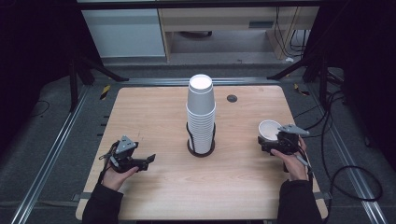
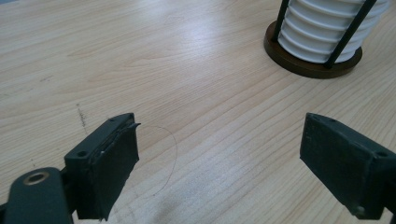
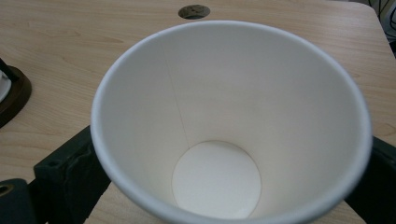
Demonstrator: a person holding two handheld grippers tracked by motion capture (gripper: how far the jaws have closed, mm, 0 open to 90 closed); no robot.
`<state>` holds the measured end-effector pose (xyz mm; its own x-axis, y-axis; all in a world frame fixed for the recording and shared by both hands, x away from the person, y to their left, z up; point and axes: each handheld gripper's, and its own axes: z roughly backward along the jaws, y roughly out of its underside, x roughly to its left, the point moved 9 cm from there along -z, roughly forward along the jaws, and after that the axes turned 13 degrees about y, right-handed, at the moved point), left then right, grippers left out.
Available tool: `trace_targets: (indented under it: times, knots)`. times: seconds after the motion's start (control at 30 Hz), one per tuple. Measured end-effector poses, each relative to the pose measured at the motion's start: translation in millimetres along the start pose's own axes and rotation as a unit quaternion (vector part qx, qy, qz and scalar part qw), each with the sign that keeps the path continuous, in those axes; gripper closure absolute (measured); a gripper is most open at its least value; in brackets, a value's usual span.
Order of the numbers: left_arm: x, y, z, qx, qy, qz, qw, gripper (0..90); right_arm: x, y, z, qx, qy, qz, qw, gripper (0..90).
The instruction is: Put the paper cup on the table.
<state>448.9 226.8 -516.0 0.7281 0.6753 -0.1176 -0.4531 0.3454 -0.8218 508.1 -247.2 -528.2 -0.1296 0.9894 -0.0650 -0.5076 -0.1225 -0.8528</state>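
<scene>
A tall stack of white paper cups (image 1: pixel 201 112) stands in a black wire holder on a round dark base (image 1: pixel 201 150) at the middle of the table. The same stack (image 2: pixel 329 28) is at the upper right of the left gripper view. My left gripper (image 1: pixel 146 162) rests near the table's front left, open, with bare wood between its jaws (image 2: pixel 219 158). My right gripper (image 1: pixel 270 141) is at the right side, shut on a single white paper cup (image 1: pixel 269 129). That cup (image 3: pixel 224 116) is upright and empty, with one jaw on each side of it.
The wooden table (image 1: pixel 154 107) has a small round cable hole (image 1: pixel 232 98) behind the stack, also seen past the cup's rim (image 3: pixel 194 11). Cables (image 1: pixel 348 172) trail off the right edge. Metal rails and black stands border the table.
</scene>
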Motion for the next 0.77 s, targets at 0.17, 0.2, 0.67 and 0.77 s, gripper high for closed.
trace_targets:
  times: [0.17,0.2,0.67,0.77]
  knots:
    - [4.5,0.7,5.4,-0.003,-0.006,0.005,1.0000,10.7,-0.6,6.3,7.7,0.019,0.008,0.006,0.9998,1.7]
    - [4.5,0.7,5.4,-0.003,-0.006,0.005,1.0000,10.7,-0.6,6.3,7.7,0.019,0.008,0.006,0.9998,1.7]
    - [13.1,2.7,13.0,-0.007,-0.015,0.015,0.9997,10.3,13.4,26.3,42.2,0.042,0.004,0.026,0.9987,0.3]
    - [16.6,4.4,15.0,-0.007,-0.018,0.019,0.9996,10.2,13.6,35.2,49.0,0.056,0.008,0.028,0.9980,0.3]
